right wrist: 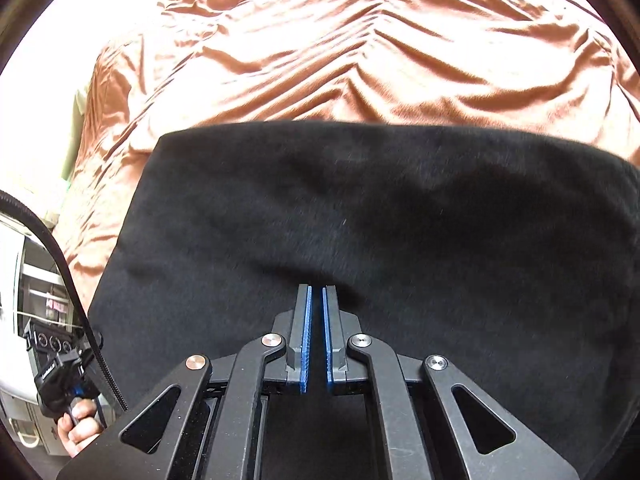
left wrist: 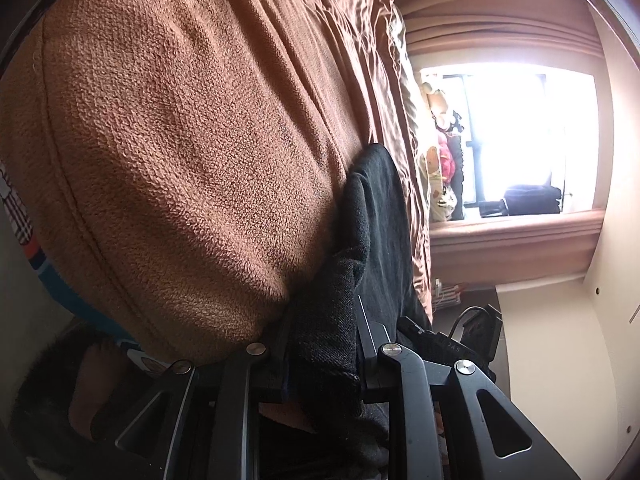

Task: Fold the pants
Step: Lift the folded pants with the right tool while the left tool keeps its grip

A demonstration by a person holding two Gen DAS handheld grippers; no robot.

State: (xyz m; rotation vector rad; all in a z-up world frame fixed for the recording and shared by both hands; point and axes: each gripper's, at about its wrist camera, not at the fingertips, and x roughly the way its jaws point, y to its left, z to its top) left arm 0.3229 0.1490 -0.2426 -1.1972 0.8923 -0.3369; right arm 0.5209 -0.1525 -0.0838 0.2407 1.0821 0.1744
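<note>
Black pants (right wrist: pixel 360 220) lie flat on rust-brown bedspread (right wrist: pixel 360 60), long axis running left to right across right wrist view. Your right gripper (right wrist: pixel 316 300) hovers over near middle of cloth, jaws nearly together, nothing between blue pads. Your left gripper (left wrist: pixel 324 320) is clamped on bunched edge of pants at bed's side, so left hand is one in contact. No readable brand or writing on pants; small lettering on gripper hardware too blurred.
</note>
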